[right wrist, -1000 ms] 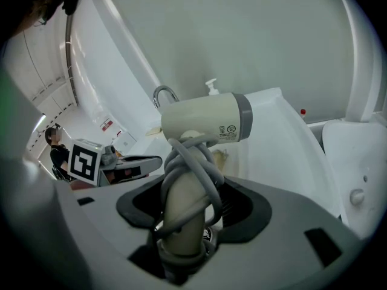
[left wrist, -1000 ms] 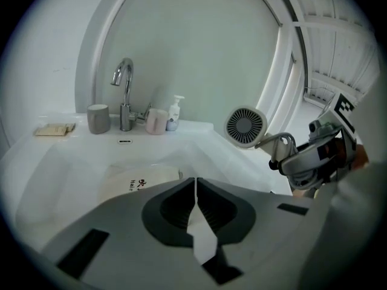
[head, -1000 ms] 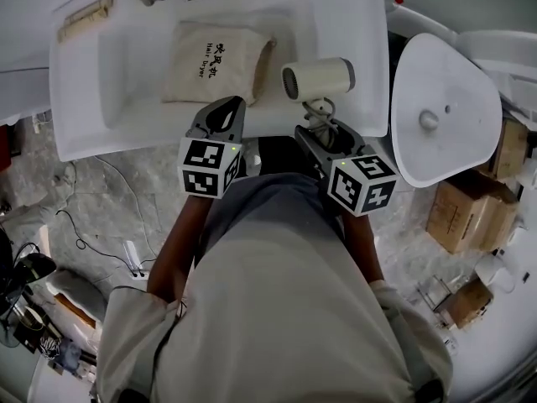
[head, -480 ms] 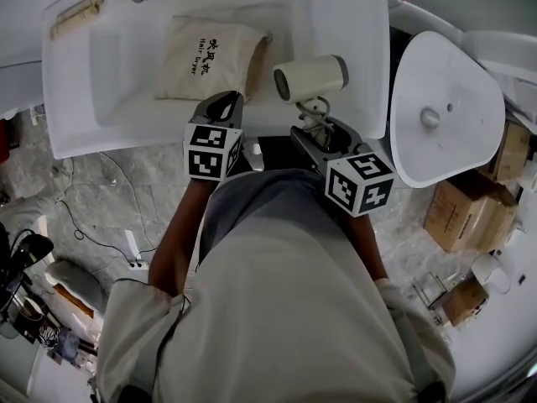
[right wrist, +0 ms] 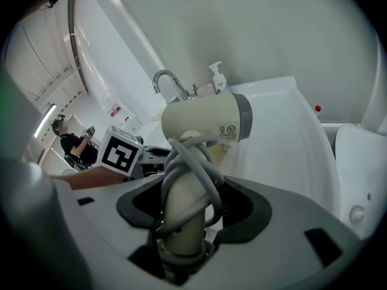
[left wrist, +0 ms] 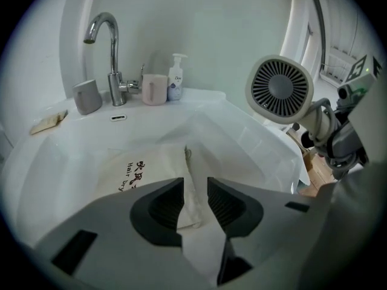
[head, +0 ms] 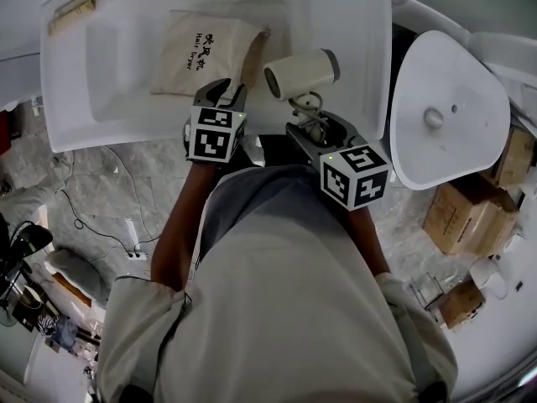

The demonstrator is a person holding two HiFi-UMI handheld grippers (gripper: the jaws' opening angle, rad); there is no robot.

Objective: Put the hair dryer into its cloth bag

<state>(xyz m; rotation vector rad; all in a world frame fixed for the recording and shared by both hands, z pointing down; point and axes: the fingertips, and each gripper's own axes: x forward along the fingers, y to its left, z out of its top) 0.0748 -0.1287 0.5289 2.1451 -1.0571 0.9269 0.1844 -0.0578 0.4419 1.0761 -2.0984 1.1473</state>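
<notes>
Head view: right gripper (head: 312, 127) clamps hair dryer (head: 300, 72) at 3 o'clock of cloth bag (head: 201, 50); left gripper (head: 223, 89), jaws just opening, empty, at bag's 5 o'clock corner, probably to pinch it.

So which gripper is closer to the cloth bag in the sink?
Left. The left gripper, jaws just opening with nothing gripped, hovers at the near edge of the cloth bag; the right gripper, holding the hair dryer, is to its right.

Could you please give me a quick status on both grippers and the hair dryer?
Left gripper open, jaws just opening, cloth bag corner seen between them, unpinched. Right gripper shut on hair dryer handle. Bag flat in sink; nothing blocking.
</notes>
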